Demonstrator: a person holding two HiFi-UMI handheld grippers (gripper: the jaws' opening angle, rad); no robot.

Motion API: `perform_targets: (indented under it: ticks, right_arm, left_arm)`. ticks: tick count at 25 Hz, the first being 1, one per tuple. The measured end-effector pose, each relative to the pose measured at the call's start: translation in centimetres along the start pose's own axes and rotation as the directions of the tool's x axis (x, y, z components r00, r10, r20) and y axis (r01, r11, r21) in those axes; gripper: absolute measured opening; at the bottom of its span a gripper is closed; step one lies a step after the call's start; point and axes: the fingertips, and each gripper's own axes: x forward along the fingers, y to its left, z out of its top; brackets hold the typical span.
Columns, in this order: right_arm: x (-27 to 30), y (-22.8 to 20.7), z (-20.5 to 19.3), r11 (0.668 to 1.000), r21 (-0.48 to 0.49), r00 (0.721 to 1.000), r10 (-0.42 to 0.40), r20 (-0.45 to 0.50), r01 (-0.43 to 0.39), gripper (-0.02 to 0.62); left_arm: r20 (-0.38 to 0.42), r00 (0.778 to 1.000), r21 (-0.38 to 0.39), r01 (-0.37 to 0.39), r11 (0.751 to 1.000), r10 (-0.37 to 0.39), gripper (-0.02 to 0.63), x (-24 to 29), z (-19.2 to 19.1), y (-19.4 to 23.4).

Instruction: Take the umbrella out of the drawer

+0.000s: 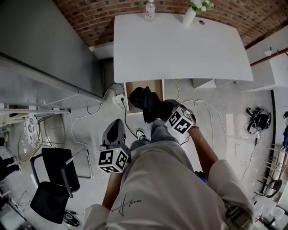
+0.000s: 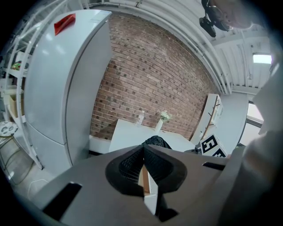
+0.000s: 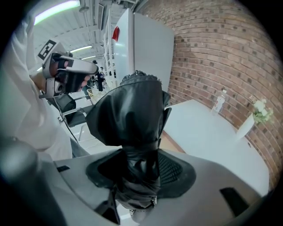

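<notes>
A black folded umbrella (image 1: pixel 145 102) hangs above the open wooden drawer (image 1: pixel 139 84) under the white table (image 1: pixel 180 49). My right gripper (image 1: pixel 155 112) is shut on it. In the right gripper view the umbrella (image 3: pixel 132 119) fills the space between the pads, its bunched fabric standing up past the right gripper (image 3: pixel 137 176). My left gripper (image 1: pixel 116 128) hovers lower left of the drawer, apart from the umbrella, jaws together with nothing in them. From the left gripper (image 2: pixel 143 152) I see the umbrella's top (image 2: pixel 155 141) just beyond the tips.
A bottle (image 1: pixel 150 10) and a vase with flowers (image 1: pixel 190 15) stand at the table's far edge by the brick wall. A power strip and cables (image 1: pixel 119 99) lie on the floor left of the drawer. A black chair (image 1: pixel 54 179) is at lower left; a tall white fridge (image 2: pixel 66 88) at left.
</notes>
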Motion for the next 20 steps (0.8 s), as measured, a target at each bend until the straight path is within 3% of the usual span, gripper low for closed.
perform_targets:
  ticks: [20]
  right_arm:
    - [-7.6,1.1,3.0,0.976,0.171,0.963,-0.169,0.209,0.134,0.235]
  left_arm:
    - [0.064,0.997,0.020,0.046,0.999,-0.048,0.017,-2.8,2.1,-0.1]
